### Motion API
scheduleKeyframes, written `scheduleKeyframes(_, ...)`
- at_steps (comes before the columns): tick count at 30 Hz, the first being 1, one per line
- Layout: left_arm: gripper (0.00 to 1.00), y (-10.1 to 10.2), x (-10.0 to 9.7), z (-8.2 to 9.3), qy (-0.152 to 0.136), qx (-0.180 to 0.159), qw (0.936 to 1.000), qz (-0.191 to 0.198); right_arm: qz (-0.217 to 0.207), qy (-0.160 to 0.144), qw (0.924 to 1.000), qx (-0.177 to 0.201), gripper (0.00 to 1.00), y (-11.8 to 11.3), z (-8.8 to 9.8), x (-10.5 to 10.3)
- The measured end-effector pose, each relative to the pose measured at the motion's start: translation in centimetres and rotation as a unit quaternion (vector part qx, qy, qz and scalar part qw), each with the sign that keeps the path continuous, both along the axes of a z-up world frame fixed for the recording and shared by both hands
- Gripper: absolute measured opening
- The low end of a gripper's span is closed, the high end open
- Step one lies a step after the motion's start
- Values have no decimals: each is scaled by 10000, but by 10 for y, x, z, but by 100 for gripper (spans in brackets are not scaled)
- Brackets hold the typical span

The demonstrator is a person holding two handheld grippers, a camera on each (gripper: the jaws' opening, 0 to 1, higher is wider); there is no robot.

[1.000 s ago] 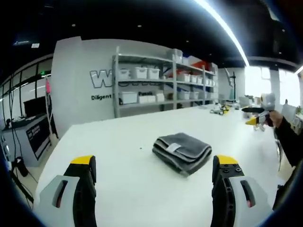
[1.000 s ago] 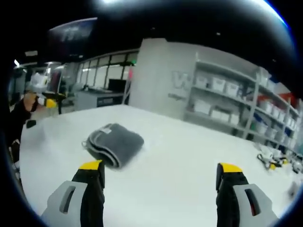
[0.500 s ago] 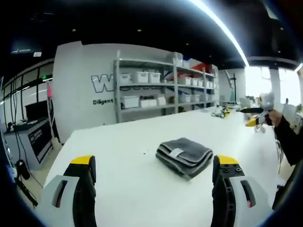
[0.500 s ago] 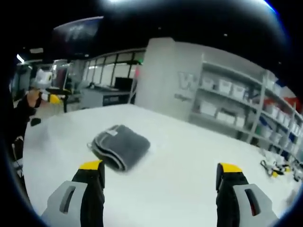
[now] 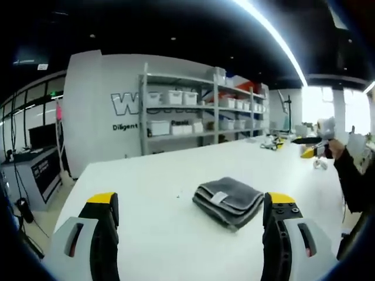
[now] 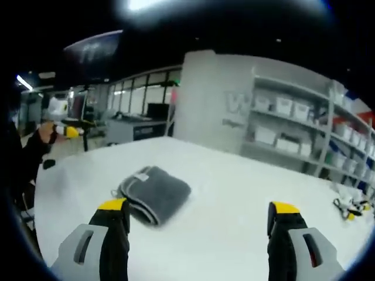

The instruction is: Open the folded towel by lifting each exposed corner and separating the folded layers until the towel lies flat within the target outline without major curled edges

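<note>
Towel (image 5: 228, 201), grey, folded into a thick stack, white label on top, lying on white table (image 5: 152, 193); in right gripper view, towel (image 6: 155, 194) just past the left jaw. No outline visible around it. Seen larger and a touch nearer than a second ago, so both cameras closing in; towel itself unmoved, no corner lifted yet. Left gripper (image 5: 190, 208) spread wide, holding nothing, towel near its right jaw. Right gripper (image 6: 199, 212) likewise gaping and empty. Shelves of white boxes (image 5: 193, 111) far behind. Unfolding seemingly not begun; approach under way.
</note>
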State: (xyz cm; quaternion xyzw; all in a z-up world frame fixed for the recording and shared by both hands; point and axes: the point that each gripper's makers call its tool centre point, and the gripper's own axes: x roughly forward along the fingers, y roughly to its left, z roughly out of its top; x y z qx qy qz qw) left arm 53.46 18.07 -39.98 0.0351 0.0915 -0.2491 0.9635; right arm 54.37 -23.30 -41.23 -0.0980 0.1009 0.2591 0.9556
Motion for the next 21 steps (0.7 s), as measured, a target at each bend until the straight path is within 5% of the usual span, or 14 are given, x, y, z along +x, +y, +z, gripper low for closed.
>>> scheduleKeyframes(3,100,-8,14,4,-50,5,9999,-136,30,-35,10000,-24,99,6,0,6)
scheduleKeyframes(7,100,-16,23,14,-174,-515,9982,-250,148,33,9999,-6,99,16,-6,13)
scheduleKeyframes(14,100,-16,37,4,-209,-446,9987,-136,115,-131,9994,-308,99,40,-4,30)
scheduleKeyframes(17,100,-16,38,-12,-51,-267,9994,-217,361,170,9970,-664,99,47,-28,29)
scheduleKeyframes(21,100,-9,41,2,-68,-399,9990,-198,195,198,9974,-660,99,42,-28,37)
